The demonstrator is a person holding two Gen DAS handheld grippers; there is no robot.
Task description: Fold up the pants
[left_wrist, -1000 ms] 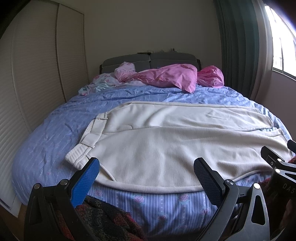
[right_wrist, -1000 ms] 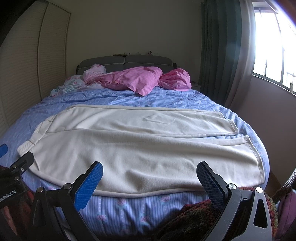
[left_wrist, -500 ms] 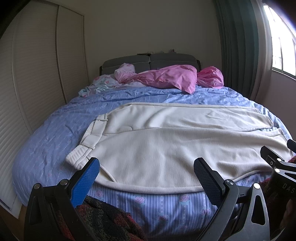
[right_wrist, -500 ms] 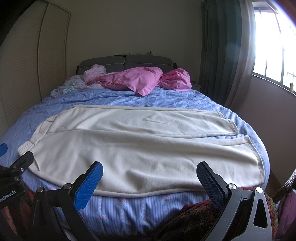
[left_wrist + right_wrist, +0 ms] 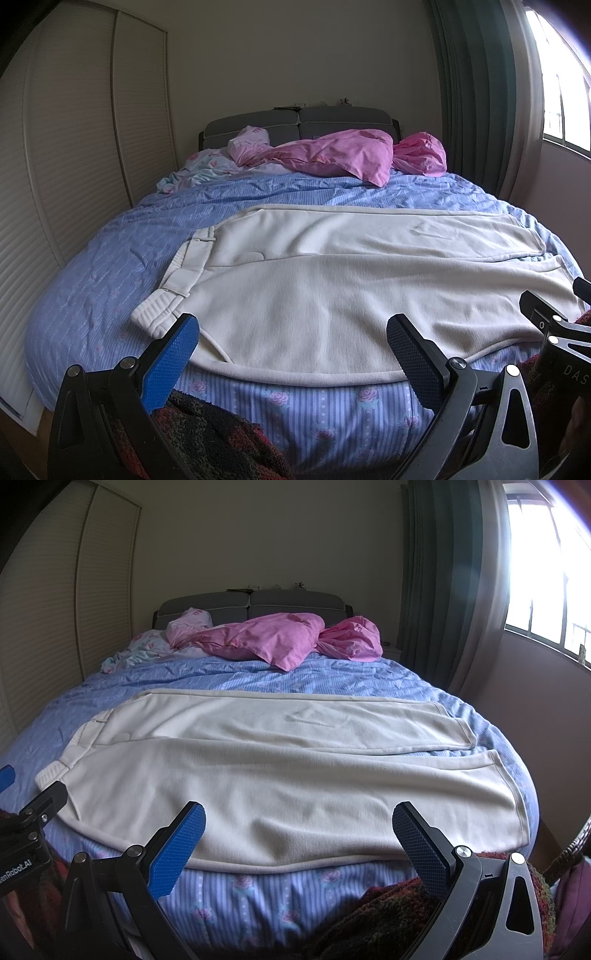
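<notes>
The pants (image 5: 332,295) lie spread flat on the bed (image 5: 92,295), cream in colour, set crosswise. The waistband (image 5: 173,280) is at the left, the leg hems (image 5: 491,775) at the right. One leg lies nearer, along the near edge of the bed; the other lies beyond it, with a narrow gap opening between the two toward the hems. The near leg's lower edge runs just at the bed's near edge. A small crease shows on the far leg.

The left gripper (image 5: 291,354) is released, its blue pads (image 5: 173,358) wide apart. It is held in front of the near edge of the bed, toward the waistband end, and touches nothing. The right gripper (image 5: 295,838) is likewise released, pads (image 5: 177,849) wide apart, held in front of the near edge further right, clear of the cloth. Each gripper shows partly in the other's view: the right one at the right edge of the left view, the left one at the left edge of the right view.

A dark knitted sleeve (image 5: 207,439) shows below the left gripper, and another (image 5: 391,915) below the right.

The bed cover is blue, striped, with a rose print. At the far end, pink bedding (image 5: 273,638) is heaped against a grey headboard (image 5: 258,603). Slatted wardrobe doors (image 5: 74,166) stand at the left. A dark curtain (image 5: 443,572) and a bright window (image 5: 546,572) are at the right.
</notes>
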